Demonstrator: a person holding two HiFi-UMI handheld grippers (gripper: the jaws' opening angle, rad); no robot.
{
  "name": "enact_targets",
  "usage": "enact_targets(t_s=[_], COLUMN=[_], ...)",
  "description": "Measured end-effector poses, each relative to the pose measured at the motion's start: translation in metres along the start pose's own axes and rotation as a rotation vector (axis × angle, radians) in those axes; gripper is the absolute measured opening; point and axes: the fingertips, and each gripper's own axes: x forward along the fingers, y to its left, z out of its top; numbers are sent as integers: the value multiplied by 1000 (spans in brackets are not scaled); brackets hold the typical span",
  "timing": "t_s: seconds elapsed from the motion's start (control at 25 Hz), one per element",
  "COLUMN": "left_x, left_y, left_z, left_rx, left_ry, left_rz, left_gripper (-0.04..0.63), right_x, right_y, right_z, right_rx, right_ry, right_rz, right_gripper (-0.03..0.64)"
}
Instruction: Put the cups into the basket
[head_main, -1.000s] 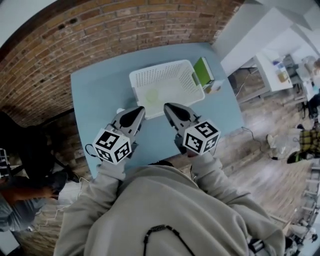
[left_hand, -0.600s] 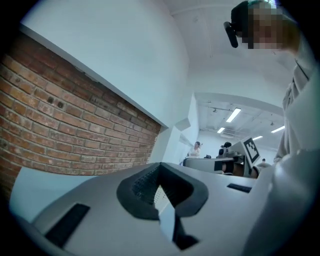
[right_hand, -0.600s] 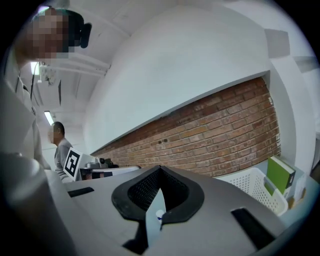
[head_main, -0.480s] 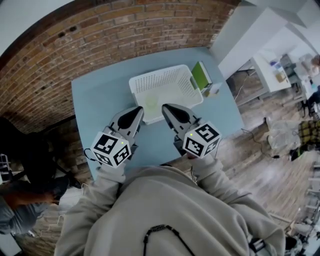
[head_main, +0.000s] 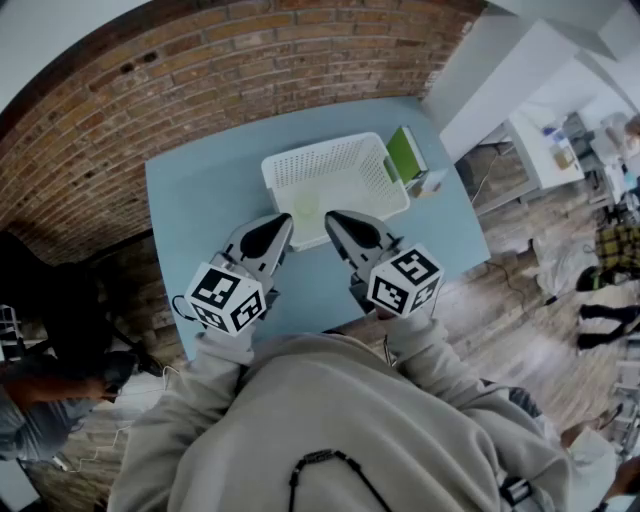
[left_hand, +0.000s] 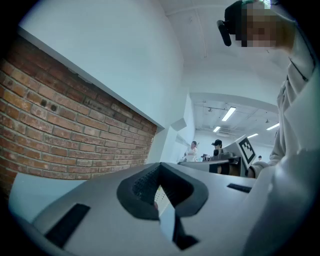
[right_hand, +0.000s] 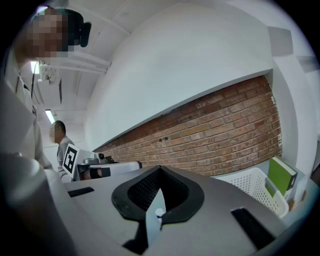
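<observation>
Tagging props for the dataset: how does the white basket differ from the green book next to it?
The white basket is perforated and open-topped; the green book is solid. The basket sits low and wide; the book stands on edge, far narrower. Both rest on the blue table, the book at the basket's right end in the head view.

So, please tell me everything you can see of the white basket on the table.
The white basket is rectangular and looks like plastic, with walls perforated by small holes and a solid rim. It stands upright, open at the top, on the blue table, towards the brick-wall side. A pale green round thing, perhaps a cup, lies on its floor. A green book-like object stands close beside its right end; whether they touch cannot be told.
</observation>
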Motion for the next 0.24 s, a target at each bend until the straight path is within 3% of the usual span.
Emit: enact_targets(t_s=[0.24], left_x=[1], left_y=[5], left_z=[0], left_rx=[-1], left_ry=[2], left_rz=[-1], left_gripper=[-5], right_x=[5], right_y=[-1], right_z=[1], right_rx=[8], right_ry=[4], right_rz=[-1], right_gripper=[11])
